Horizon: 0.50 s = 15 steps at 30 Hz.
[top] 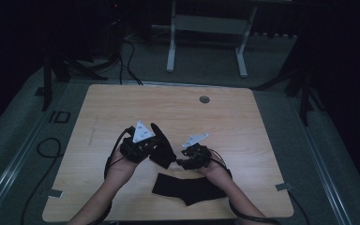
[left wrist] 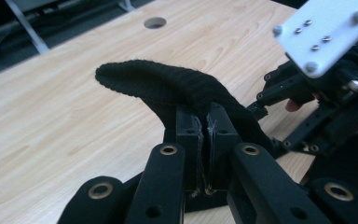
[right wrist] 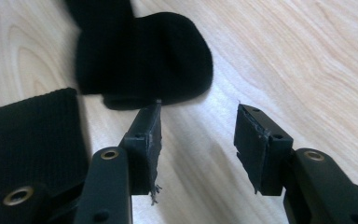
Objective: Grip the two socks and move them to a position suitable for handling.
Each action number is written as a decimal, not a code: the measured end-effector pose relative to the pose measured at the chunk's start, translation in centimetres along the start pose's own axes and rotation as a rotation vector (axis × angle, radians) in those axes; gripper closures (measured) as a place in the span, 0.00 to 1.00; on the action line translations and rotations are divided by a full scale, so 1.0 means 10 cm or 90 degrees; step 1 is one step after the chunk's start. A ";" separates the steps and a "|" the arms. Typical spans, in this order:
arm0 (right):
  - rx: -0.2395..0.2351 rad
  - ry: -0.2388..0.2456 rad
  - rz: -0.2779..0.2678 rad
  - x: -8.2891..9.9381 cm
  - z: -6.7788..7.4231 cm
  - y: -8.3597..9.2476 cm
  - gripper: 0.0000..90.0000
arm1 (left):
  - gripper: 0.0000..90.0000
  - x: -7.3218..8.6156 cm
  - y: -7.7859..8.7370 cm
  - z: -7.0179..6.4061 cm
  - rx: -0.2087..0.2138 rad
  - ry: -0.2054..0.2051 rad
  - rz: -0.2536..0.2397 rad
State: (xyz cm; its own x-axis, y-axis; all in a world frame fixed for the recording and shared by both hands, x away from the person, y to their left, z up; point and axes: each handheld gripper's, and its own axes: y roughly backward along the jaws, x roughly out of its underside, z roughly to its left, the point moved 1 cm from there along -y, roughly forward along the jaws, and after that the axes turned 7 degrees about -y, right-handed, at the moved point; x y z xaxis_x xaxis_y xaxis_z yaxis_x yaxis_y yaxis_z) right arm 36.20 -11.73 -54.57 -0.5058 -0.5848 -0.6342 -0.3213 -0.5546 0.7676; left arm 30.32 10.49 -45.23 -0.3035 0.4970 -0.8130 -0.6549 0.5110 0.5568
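Two black socks [top: 161, 145] [top: 192, 187], seemingly; two grippers [top: 143, 144] [top: 187, 161].

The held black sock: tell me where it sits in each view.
High view: held sock at centre, in the left gripper.
Left gripper view: centre, pinched between shut jaws.
Right gripper view: top centre, beyond the open right gripper.
Shared landmark: the wooden table.

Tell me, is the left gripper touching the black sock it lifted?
Touching. In the left gripper view, the left gripper has its jaws shut on the black sock, pinching the fabric.
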 end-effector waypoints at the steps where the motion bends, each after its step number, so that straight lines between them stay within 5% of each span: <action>1: 0.008 0.002 0.001 -0.01 -0.01 -0.01 0.60 | 0.96 0.03 0.05 0.01 0.000 -0.001 0.002; 7: 0.015 -0.015 -0.002 -0.13 -0.03 -0.08 0.62 | 0.96 0.10 0.11 0.04 -0.006 0.008 0.003; 10: 0.009 -0.026 0.004 -0.28 0.00 -0.29 0.62 | 0.96 0.16 0.12 0.06 -0.005 0.015 0.009; 15: 0.013 -0.020 0.027 -0.34 0.04 -0.48 0.76 | 0.96 0.19 0.14 0.07 -0.004 0.014 0.009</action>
State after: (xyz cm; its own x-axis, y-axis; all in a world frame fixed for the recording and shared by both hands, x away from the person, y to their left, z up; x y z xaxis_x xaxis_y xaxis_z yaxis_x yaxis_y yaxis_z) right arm 39.11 -6.87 -56.04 -0.5435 -0.5889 -0.5982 -0.3149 -0.5175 0.7956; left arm 29.29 12.66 -45.88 -0.3282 0.4887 -0.8083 -0.6546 0.4993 0.5677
